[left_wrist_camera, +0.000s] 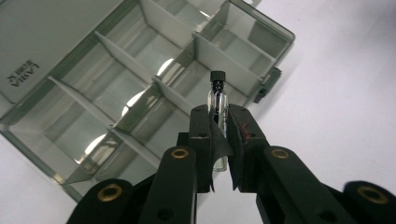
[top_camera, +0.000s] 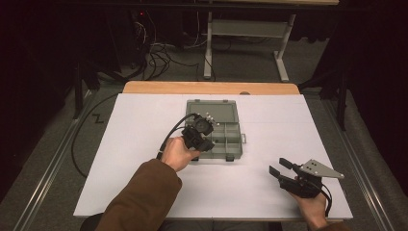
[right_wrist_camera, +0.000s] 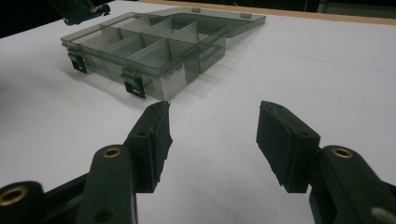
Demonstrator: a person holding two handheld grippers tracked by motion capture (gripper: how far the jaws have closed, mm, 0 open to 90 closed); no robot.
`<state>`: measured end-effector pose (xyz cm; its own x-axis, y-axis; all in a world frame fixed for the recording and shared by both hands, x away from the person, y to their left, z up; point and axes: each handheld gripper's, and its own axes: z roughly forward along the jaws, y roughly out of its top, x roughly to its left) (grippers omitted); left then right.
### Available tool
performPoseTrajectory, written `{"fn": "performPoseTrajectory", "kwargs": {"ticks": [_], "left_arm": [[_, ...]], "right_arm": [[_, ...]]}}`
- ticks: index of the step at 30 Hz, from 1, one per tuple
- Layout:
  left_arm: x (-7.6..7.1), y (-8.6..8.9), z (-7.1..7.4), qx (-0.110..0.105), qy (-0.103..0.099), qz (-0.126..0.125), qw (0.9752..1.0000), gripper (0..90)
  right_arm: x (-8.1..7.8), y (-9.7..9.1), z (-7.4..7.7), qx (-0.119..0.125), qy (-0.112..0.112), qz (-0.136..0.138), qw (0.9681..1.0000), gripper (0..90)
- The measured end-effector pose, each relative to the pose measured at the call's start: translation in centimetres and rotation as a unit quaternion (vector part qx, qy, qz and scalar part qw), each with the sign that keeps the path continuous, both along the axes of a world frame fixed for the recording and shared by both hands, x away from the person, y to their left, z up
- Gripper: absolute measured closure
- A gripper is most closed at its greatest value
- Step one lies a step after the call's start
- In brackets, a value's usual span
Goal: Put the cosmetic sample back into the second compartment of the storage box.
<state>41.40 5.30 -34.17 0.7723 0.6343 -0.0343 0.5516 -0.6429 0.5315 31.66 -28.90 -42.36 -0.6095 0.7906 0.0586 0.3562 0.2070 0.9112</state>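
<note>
At the lower right of the high view, the right gripper [top_camera: 279, 167] rests low over the white table [top_camera: 134, 144], held by a hand at the bottom edge, its jaws spread wide with nothing between them. In the right gripper view the same two black jaws rise from the bottom with bare table in the gap, and the box [right_wrist_camera: 154, 46] lies beyond them in the upper left of the frame, lid folded back. Left of centre in the high view, the left gripper [top_camera: 204, 130] sits over the left part of the box [top_camera: 231, 139], carried by a hand on a brown sleeve [top_camera: 144, 197] that comes up from the bottom. In the left gripper view its jaws are clenched on a small glass vial [left_wrist_camera: 218, 100] with a black cap; the vial stands up between the pads at frame centre, cap end away from the camera. Behind the vial the grey box [left_wrist_camera: 70, 154] spreads across the upper left of that frame, its dividers marking off several compartments. Farthest off in the high view, the wooden table edge [top_camera: 211, 87] runs across the frame above the box.
</note>
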Motion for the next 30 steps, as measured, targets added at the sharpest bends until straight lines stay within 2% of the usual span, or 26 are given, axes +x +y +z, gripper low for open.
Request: {"fn": "performPoseTrajectory", "kwargs": {"ticks": [8, 18, 22, 30], "left_arm": [[1.1, 0.0, 0.2, 0.007, -0.006, 0.010, 0.9999, 80.5], [2.7, 0.1, -0.1, 0.001, -0.004, 0.031, 0.9995, 80.5], [3.3, -0.1, -0.1, 0.011, -0.007, 0.034, 0.9993, 80.4], [4.4, 0.1, -0.5, 0.013, -0.005, 0.051, 0.9986, 80.4]], "right_arm": [[0.0, 0.0, 0.0, 0.000, -0.001, 0.000, 1.0000, 45.2], [0.0, 0.0, 0.0, 0.000, 0.001, -0.001, 1.0000, 45.1], [0.0, 0.0, 0.0, -0.002, 0.000, 0.000, 1.0000, 45.1], [0.0, 0.0, 0.0, -0.001, -0.001, -0.001, 1.0000, 44.8]]}}
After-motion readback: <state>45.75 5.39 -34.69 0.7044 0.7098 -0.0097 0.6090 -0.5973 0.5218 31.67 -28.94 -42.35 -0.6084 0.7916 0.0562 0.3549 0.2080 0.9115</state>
